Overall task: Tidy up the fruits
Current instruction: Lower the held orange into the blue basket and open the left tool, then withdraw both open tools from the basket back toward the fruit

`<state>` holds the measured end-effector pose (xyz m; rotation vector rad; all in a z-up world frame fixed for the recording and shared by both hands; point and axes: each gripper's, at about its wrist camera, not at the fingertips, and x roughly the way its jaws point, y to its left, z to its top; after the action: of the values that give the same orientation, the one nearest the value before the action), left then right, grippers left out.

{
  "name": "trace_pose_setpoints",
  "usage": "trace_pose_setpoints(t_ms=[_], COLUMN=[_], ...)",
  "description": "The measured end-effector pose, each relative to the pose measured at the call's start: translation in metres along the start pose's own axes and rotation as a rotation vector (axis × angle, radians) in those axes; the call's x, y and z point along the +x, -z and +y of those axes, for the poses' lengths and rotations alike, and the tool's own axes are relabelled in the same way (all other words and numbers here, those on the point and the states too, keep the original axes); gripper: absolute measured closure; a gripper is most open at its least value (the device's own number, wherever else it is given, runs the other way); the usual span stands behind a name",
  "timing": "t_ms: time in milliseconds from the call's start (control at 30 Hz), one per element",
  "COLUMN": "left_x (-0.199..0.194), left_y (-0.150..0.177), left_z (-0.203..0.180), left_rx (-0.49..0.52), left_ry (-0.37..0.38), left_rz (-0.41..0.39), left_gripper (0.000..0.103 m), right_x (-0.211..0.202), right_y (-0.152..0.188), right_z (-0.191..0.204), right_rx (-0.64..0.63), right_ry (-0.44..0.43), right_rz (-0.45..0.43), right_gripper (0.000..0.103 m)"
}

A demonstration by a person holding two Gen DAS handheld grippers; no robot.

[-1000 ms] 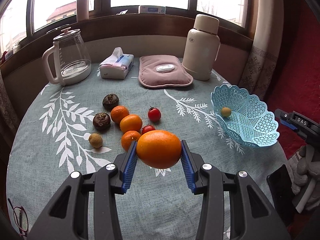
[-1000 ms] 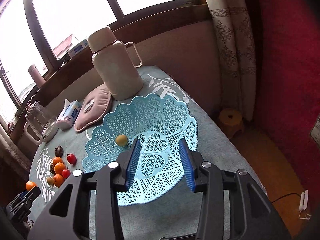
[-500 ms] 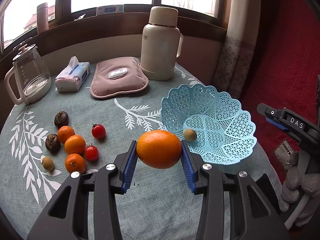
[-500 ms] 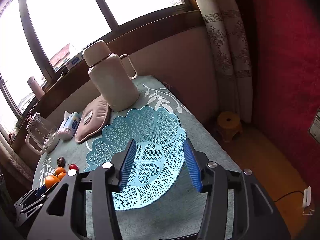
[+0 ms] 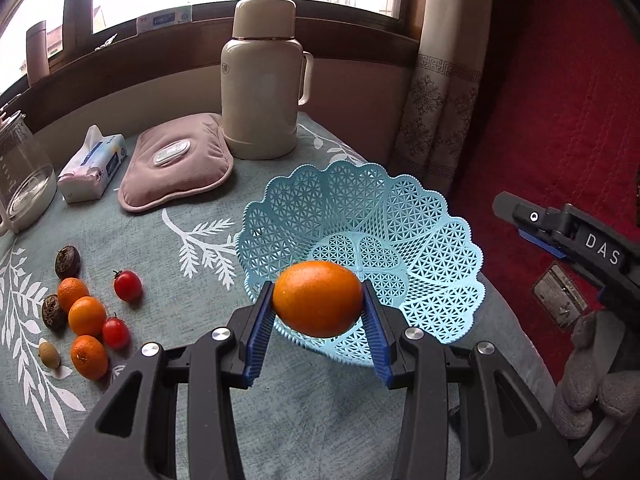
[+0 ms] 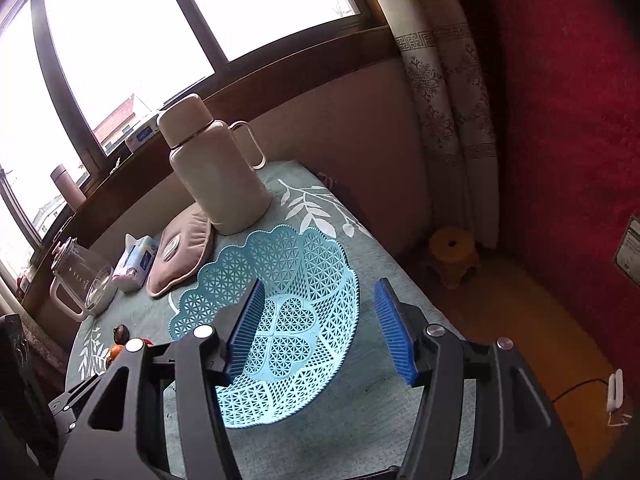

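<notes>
Centre frame, the left gripper (image 5: 318,300) clamps the orange (image 5: 318,299) across its middle: firm, smooth, likely slippery. The right gripper (image 6: 320,324) is opening, empty.

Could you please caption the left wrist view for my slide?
Left gripper holds an orange over the blue basket's near rim.

"DAS" in white on the right gripper (image 5: 560,236); thermos (image 5: 262,80) logo prob. unreadable.
</notes>
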<state>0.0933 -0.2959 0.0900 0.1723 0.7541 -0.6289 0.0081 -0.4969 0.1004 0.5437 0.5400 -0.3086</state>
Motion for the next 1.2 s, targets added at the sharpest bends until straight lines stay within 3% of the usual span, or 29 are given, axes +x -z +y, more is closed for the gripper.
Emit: trace_pose_setpoints(t_ms=[200, 300, 433, 767, 833, 1100, 1200], left_x=[0.006, 0.003, -0.002, -0.016, -0.02, -0.042, -0.05], left_y=[-0.003, -0.005, -0.006, -0.007, -0.007, -0.008, -0.007], left_z=[-0.014, -0.02, -0.02, -0.001, 0.001, 0.023, 0.03], left_rx=[0.019, 0.029, 0.028, -0.006, -0.005, -0.064, -0.067], left_ry=[0.024, 0.032, 0.03, -0.041, -0.067, -0.127, -0.157], left_rz=[-0.001, -0.018, -0.029, -0.079, -0.093, -0.14, -0.156], left_gripper=[0.058, 0.038, 0.033, 0.022, 0.011, 0.011, 0.011], right_x=[-0.001, -0.002, -0.003, -0.011, -0.013, -0.027, -0.035], right_y=[-0.003, -0.003, -0.003, -0.002, -0.003, -0.001, 0.0], right_z=[-0.004, -0.006, -0.006, -0.002, -0.002, 0.011, 0.018], right_rx=[0.012, 0.02, 0.021, 0.017, 0.019, -0.011, -0.032], right_ry=[0.006, 0.007, 0.006, -0.008, -0.012, -0.008, -0.015], right_rz=[-0.006, -0.008, -0.014, -0.03, -0.036, -0.093, -0.123], right_gripper=[0.044, 0.043, 0.036, 0.035, 0.034, 0.02, 0.019])
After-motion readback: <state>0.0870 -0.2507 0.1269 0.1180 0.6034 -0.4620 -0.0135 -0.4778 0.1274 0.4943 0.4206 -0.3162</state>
